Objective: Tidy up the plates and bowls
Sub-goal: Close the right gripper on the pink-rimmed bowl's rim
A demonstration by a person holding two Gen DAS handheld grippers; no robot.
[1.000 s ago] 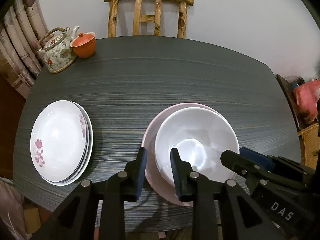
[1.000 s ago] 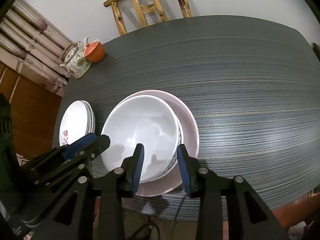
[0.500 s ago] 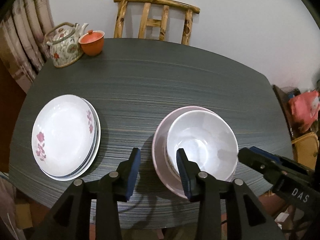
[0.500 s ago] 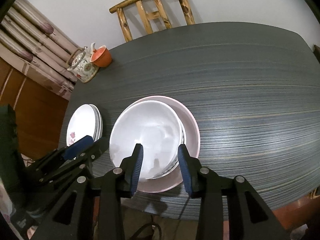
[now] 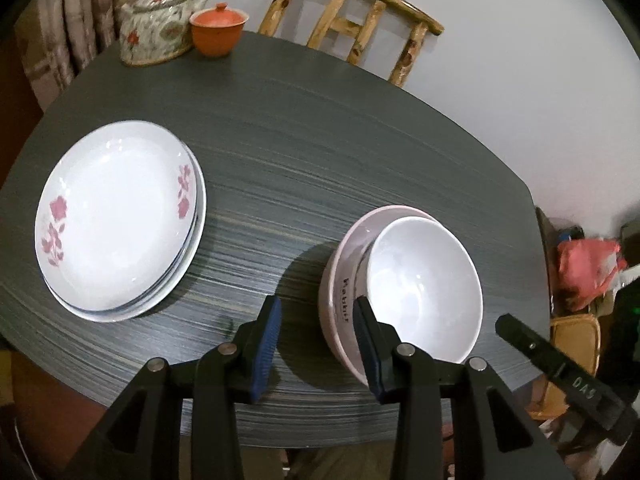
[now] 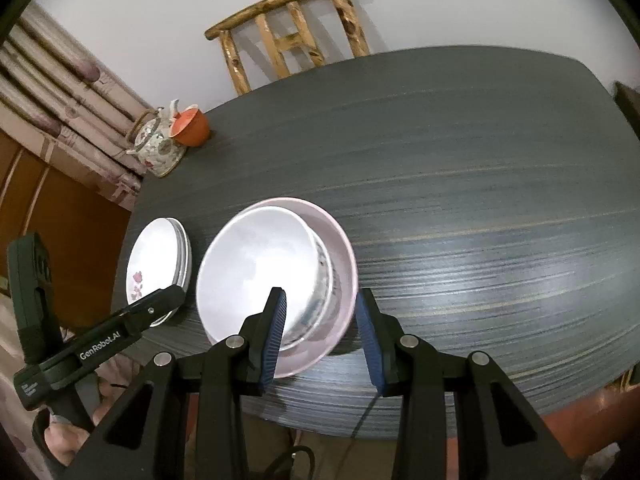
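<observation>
Left wrist view: left tongs (image 5: pixel 316 330) released, jaws just widened, nothing pinched; right pad sits at the near-left edge of the bowl stack, bare worktop (image 5: pixel 320 152) between the pads. Right tongs (image 6: pixel 322 330) also parted, straddling the stack's near-right rim, pressing on nothing. Best move, I'd say: back off straight, no nudging the rim. White bowl (image 5: pixel 424 284) nests with more bowls in the pink bowl (image 6: pixel 340 240), all empty. Plate stack (image 5: pixel 116 216) lies at left, nothing on it.
</observation>
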